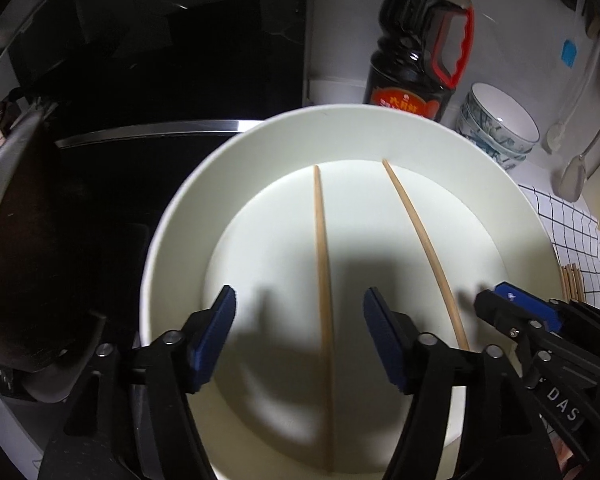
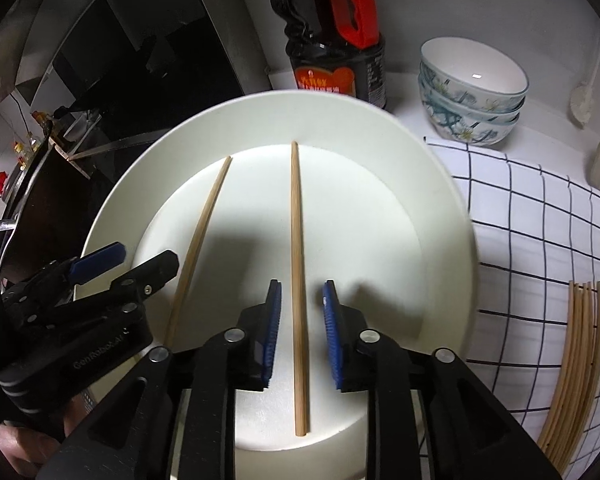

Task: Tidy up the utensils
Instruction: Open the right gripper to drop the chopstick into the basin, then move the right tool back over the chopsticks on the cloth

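2 chopsticks (image 1: 323,264) (image 2: 298,280) lie apart in the white bowl (image 1: 180,216). Both grippers tilt steeply down over it: the left gripper (image 1: 300,336) gapes wide, the right gripper (image 2: 302,334) narrowly, each straddling 1 chopstick without touching. More chopsticks (image 2: 576,360) rest on the checked cloth (image 2: 540,220).

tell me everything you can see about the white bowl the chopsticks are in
The white bowl is wide and round with a flat bottom and sloping walls, matte and plain, perhaps paper or plastic. It sits upright on the counter, its right edge by the checked cloth. Two wooden chopsticks lie apart inside.
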`<state>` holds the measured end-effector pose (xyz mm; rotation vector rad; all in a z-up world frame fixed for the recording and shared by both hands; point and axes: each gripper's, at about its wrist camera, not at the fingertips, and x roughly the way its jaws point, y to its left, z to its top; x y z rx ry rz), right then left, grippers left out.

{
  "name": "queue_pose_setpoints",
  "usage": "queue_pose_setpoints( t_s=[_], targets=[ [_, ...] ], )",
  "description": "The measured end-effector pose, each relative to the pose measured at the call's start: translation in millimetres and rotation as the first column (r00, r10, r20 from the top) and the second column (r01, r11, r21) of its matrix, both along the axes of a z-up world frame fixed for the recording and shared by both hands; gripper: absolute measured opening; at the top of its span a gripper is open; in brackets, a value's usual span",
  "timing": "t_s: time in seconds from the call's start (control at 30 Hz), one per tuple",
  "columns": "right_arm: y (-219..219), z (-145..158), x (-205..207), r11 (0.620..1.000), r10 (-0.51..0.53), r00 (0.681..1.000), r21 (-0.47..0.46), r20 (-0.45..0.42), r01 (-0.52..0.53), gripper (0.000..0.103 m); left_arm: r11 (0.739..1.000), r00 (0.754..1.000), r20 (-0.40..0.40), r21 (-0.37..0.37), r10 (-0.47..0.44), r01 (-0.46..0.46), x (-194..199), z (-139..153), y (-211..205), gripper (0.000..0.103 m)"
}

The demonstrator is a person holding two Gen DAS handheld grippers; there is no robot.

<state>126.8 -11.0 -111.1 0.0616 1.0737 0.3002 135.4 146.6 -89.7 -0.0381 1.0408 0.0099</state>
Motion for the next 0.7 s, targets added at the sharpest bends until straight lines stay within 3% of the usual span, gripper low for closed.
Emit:
queue_pose_setpoints(
  t_s=[0.23, 0.37, 0.7],
  targets=[
    [-9, 18, -14, 1.0, -0.016, 0.999, -0.003, 0.04, 0.016, 0.041, 1.0, 1.0, 0.02, 0.018, 0.007, -0.007, -14, 15, 0, 0.079],
    [-18, 24, -22, 0.999, -0.037, 0.998, 0.002, 0.048, 0.037, 0.048, 1.0, 0.999, 0.041, 0.018, 0.013, -0.014, -25, 25, -3, 0.09],
    [-39, 40, -48, 0.998, -0.056, 0.996, 0.004, 0.073, 0.056, 0.063, 0.999, 0.998, 0.051, 0.021, 0.029, -0.03, -50, 40, -17, 0.096]
  ],
)
